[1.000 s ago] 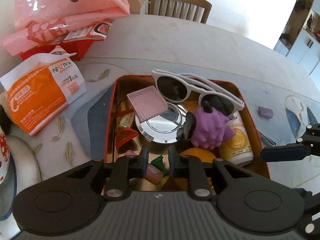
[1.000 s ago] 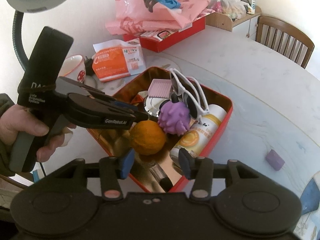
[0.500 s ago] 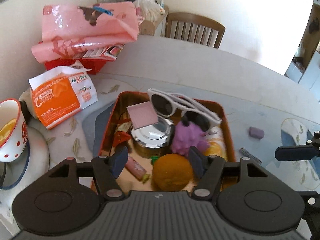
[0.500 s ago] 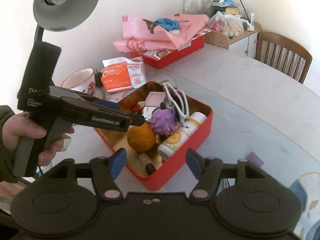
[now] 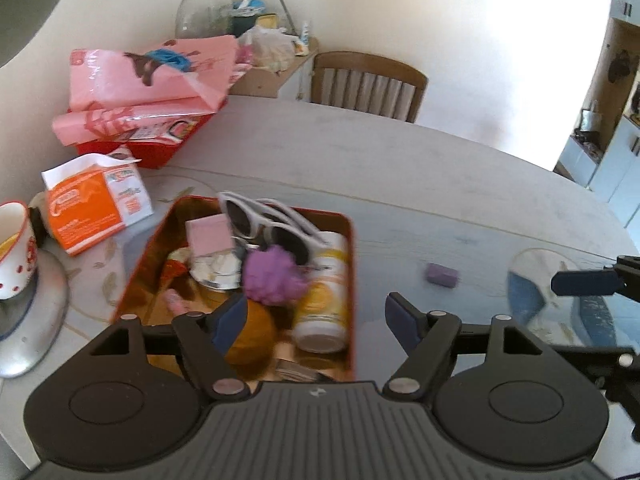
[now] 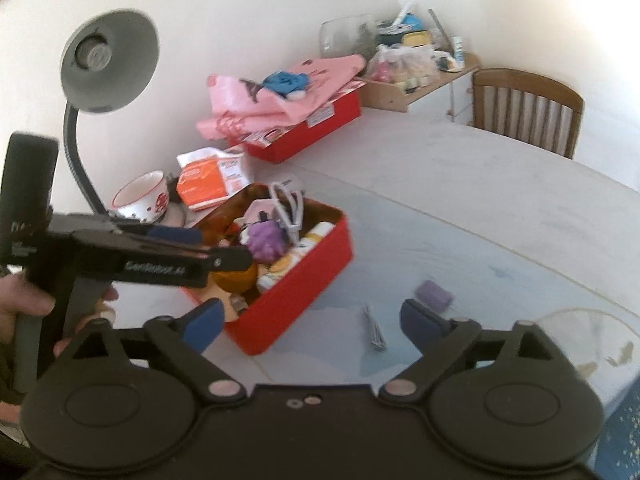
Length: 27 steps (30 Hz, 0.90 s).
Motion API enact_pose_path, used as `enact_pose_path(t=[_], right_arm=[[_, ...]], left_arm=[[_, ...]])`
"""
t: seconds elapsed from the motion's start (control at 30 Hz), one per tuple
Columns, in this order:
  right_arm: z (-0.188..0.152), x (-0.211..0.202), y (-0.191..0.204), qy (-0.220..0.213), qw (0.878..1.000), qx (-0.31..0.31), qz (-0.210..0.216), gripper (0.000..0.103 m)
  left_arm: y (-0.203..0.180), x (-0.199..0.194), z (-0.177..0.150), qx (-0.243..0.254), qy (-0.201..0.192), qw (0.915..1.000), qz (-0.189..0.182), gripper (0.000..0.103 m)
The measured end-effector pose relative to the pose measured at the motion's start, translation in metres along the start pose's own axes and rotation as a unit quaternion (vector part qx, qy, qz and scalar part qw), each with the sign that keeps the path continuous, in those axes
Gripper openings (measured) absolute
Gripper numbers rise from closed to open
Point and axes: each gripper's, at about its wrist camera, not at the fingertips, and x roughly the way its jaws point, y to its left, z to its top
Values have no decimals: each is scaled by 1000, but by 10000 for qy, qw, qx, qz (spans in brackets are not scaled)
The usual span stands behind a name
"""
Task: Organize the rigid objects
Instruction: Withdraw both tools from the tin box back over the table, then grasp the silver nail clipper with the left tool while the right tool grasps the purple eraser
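Observation:
A red tin [image 5: 352, 248] [image 6: 320, 264] on the table holds white sunglasses [image 5: 264, 220], a purple spiky toy [image 5: 276, 276] [image 6: 266, 238], an orange [image 5: 252, 336], a white and yellow bottle [image 5: 324, 308], a pink pad [image 5: 210, 234] and a metal lid. A small purple block [image 5: 442, 275] [image 6: 434, 294] lies on the table right of the tin. A thin grey item [image 6: 374, 326] lies near it. My left gripper [image 5: 314, 320] is open and empty above the tin's near edge. My right gripper [image 6: 310, 316] is open and empty, above the table near the tin's corner.
An orange packet [image 5: 92, 204], a red-spotted mug [image 5: 16, 248], a red box under pink bags [image 5: 140, 92], a grey desk lamp [image 6: 104, 60] and a wooden chair [image 5: 366, 84] stand around. A round glass mat [image 5: 560, 292] lies at the right.
Both grippers have opened wide and pulled back and up from the tin. The left one was nearly shut over the tin's contents a second ago.

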Motion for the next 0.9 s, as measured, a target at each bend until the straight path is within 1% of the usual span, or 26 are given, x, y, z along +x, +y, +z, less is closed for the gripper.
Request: enact_pose_path(t=[0.03,0.17,0.3,0.37,0.53,0.7,0.8,0.9], right_arm=[[-2,-5,-6,-51,10000,70,-11,102],[-7,-15,-27,-133,9996,206,-159,103],[-10,-20,-49,-155,9987,295,-384,103],[-10,-18,-59,-85,9986,252,-453,103],[-5,-4,-81,78,9980,259,-577,103],[-2,16,-95,264,9977,166,-600,102],[0,30,-98,421,9975,41,-571,99],[0,44,-101,581,9968,-65,-552,95]], left_arm=[[-5,0,-1,7,-4,10000,-11,78],[-26,1,-3,70,-29,10000,-43,83],[-47,4,-6,156,-56,9998,-140,84],[-57,9,-6,209,-31,9996,-189,84],[-82,23,-9,384,66,9990,-205,84],[-100,43,-14,476,216,9986,-121,84],[-108,54,-18,493,293,9983,-67,84],[-107,66,-20,396,397,9984,-56,84]])
